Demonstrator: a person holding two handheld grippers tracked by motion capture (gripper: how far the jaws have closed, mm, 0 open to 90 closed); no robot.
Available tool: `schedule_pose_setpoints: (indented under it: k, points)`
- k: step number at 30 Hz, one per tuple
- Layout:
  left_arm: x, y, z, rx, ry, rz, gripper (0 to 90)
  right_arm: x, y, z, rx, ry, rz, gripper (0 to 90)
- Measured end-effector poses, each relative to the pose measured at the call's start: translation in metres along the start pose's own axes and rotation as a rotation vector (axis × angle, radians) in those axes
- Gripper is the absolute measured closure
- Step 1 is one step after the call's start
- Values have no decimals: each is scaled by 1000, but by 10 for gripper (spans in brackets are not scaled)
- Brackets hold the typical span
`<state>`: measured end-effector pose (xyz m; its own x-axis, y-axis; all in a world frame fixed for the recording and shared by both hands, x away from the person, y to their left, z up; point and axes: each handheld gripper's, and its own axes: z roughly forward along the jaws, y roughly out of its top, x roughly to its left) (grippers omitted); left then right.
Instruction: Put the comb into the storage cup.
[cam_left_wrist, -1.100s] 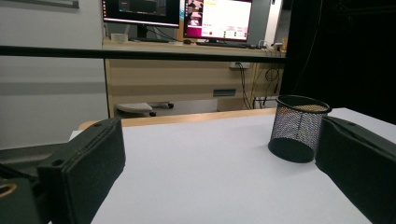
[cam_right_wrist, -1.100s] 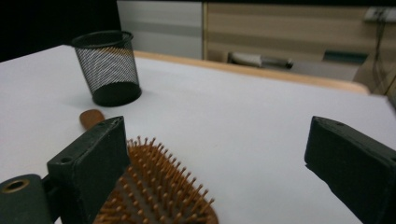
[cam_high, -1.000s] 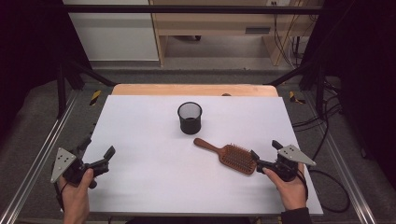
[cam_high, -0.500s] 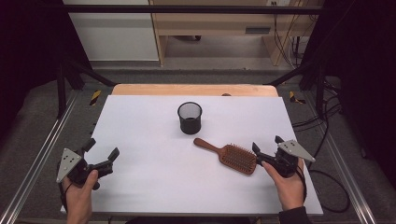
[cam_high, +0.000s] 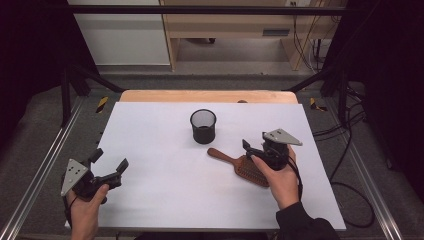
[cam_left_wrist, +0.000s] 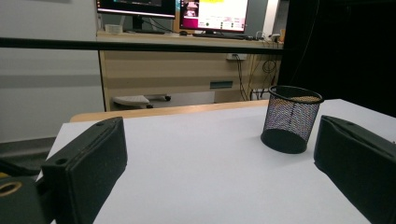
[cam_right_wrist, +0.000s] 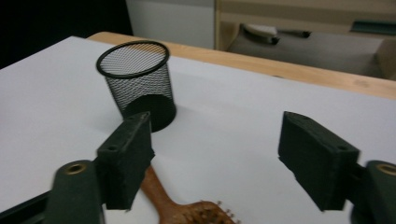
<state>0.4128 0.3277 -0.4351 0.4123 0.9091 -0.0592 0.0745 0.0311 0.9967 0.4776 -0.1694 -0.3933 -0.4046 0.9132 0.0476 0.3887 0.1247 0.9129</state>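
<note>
A brown wooden hairbrush (cam_high: 241, 166) lies bristles-up on the white table (cam_high: 160, 145), with its handle pointing toward a black mesh cup (cam_high: 203, 126) behind it. My right gripper (cam_high: 253, 150) hovers over the brush head, open, with nothing between its fingers. In the right gripper view the jaws (cam_right_wrist: 219, 158) stand wide apart, the brush handle (cam_right_wrist: 161, 196) runs under the left jaw, and the cup (cam_right_wrist: 137, 79) stands ahead. My left gripper (cam_high: 110, 159) is open near the table's front left corner. Its own view has the gripper (cam_left_wrist: 219, 186) empty and the cup (cam_left_wrist: 290, 119) far to the right.
A wooden strip (cam_high: 210, 96) borders the table's far edge. Metal rails (cam_high: 45, 165) run along both sides, and cables (cam_high: 350, 150) lie on the floor at the right. A desk with monitors (cam_left_wrist: 215, 14) stands beyond the table.
My right gripper has moved left and forward from beside the brush head to over it. My left gripper has shifted a little to the right. The brush and cup have not moved.
</note>
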Motion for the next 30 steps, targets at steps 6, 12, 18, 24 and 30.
schedule_pose_setpoints:
  k: [6, 12, 18, 24, 30]
  points:
    - [0, 2, 0, -7, 8, 1, 48, 16, 15, 21, 58, 70, -33, 509]
    - [0, 1, 0, -5, 1, -11, 55, 33, 21, 37, 100, 79, -79, 640]
    - [1, 2, 1, -7, 5, -20, 59, 39, 17, 56, 161, 92, -83, 748]
    - [2, 2, 1, -7, 6, -21, 56, 45, 11, 66, 239, 130, -94, 860]
    - [2, 2, 1, -4, 4, -19, 53, 50, 7, 77, 273, 112, -63, 900]
